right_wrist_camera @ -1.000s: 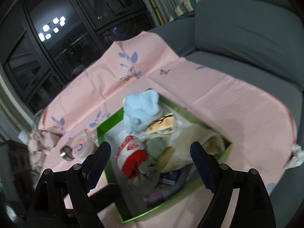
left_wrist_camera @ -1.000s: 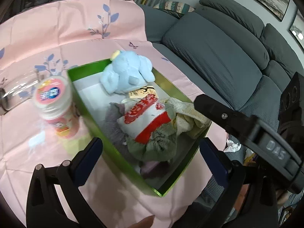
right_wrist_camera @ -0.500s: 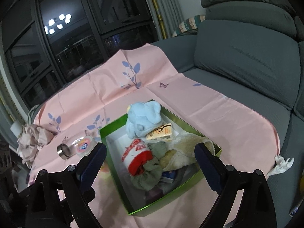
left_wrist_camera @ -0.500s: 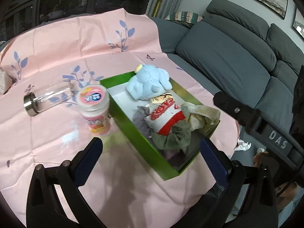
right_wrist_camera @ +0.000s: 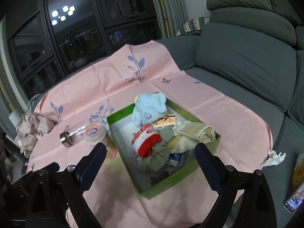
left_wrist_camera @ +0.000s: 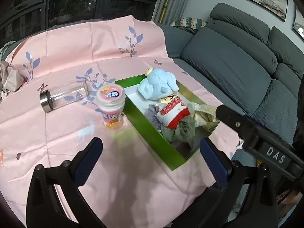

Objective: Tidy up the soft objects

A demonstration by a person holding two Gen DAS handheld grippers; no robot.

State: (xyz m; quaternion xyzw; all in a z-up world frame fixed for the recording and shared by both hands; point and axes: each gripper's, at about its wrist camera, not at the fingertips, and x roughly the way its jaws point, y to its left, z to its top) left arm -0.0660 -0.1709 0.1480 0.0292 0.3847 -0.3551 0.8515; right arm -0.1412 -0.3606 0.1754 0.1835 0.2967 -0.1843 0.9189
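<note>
We are seeing the green box lying mid-frame on the pink cloth, its bottom layer buried under the blue plush, red-and-white sock, grey-green sock and beige towel. The left gripper and right gripper are hanging empty, jaws spread wide. A pink-lidded jar is partly hiding the fallen glass bottle at centre left.

Green box on pink cloth, lid off, packed with soft items. Light-blue plush toy at the far end, leaning on the rim. Red-and-white sock rolled at centre. Olive-grey cloth bunched at its near side. Cream towel crumpled along the right wall.
</note>
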